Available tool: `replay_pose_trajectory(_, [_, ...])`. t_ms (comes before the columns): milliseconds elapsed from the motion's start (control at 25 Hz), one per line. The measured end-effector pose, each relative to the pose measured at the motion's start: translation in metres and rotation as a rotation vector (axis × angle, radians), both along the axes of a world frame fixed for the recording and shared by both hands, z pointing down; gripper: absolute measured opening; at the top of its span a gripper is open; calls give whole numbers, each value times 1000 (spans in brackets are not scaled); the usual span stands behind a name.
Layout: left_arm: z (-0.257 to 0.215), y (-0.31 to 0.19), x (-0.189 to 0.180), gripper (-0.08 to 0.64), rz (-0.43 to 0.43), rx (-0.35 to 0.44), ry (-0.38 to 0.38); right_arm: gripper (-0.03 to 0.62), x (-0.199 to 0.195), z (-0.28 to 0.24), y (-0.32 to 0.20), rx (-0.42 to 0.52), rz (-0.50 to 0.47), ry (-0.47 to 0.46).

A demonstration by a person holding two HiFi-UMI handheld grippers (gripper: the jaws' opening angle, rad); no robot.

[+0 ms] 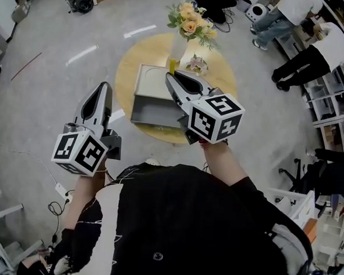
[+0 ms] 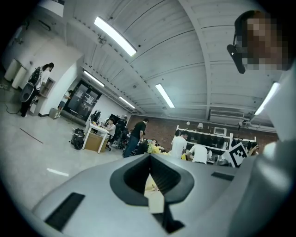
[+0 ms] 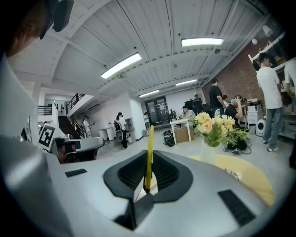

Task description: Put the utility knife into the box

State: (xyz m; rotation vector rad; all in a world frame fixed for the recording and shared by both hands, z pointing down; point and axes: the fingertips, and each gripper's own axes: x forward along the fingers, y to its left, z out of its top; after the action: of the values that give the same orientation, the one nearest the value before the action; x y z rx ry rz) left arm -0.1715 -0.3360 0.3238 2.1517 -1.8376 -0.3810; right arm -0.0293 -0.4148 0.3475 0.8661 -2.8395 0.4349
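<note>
In the head view a grey open box (image 1: 141,92) lies on a round yellow table (image 1: 126,70). My right gripper (image 1: 173,76) hovers over the box's far right part, shut on a thin yellow utility knife (image 1: 172,66) that sticks out past its tips. In the right gripper view the knife (image 3: 149,147) stands upright, pinched between the jaws of that gripper (image 3: 147,156). My left gripper (image 1: 104,88) is held left of the table, above the floor, jaws together and holding nothing. In the left gripper view its tips (image 2: 150,159) meet, and the box is out of sight.
A white vase with yellow and pink flowers (image 1: 192,22) stands at the table's far edge, with a small flower piece (image 1: 196,64) just behind the box. People (image 1: 310,49) stand by shelves at the upper right. Cables (image 1: 60,200) lie on the floor at the lower left.
</note>
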Motion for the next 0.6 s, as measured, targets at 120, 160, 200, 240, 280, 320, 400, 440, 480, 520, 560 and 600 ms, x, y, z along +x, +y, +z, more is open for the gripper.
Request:
replay_pose_trajectory(120, [9, 1, -4, 11, -27, -20, 3, 41, -4, 18, -3, -35, -25, 13])
replay_pose_trajectory(160, [12, 3, -6, 11, -36, -28, 7, 43, -5, 25, -3, -49, -32, 22])
replay_pose_trajectory(200, [15, 4, -7, 11, -43, -36, 12, 42, -6, 32, -3, -62, -38, 33])
replay_pose_trajectory(240, [17, 4, -9, 11, -49, -44, 18, 42, -8, 39, -3, -75, -43, 44])
replay_pose_trajectory(280, [19, 4, -11, 11, -54, -51, 23, 43, -9, 46, -3, -87, -48, 56])
replay_pose_trajectory(320, [20, 5, -13, 11, -59, -55, 26, 43, -11, 54, -3, -97, -53, 68])
replay_pose_trajectory(400, [21, 5, -16, 11, -69, -59, 26, 43, -12, 68, -2, -117, -65, 96])
replay_pose_trajectory(440, [21, 6, -17, 11, -73, -59, 25, 43, -12, 75, -2, -128, -70, 111])
replay_pose_trajectory(480, [21, 6, -18, 11, -77, -60, 24, 43, -12, 83, -1, -138, -76, 126])
replay_pose_trajectory(520, [22, 6, -19, 11, -83, -61, 24, 43, -11, 90, -2, -149, -81, 142])
replay_pose_trajectory(560, [23, 6, -21, 11, -88, -62, 25, 43, -11, 98, -2, -159, -85, 158])
replay_pose_trajectory(600, [24, 6, -22, 11, -92, -64, 27, 43, -11, 105, -2, -169, -89, 174])
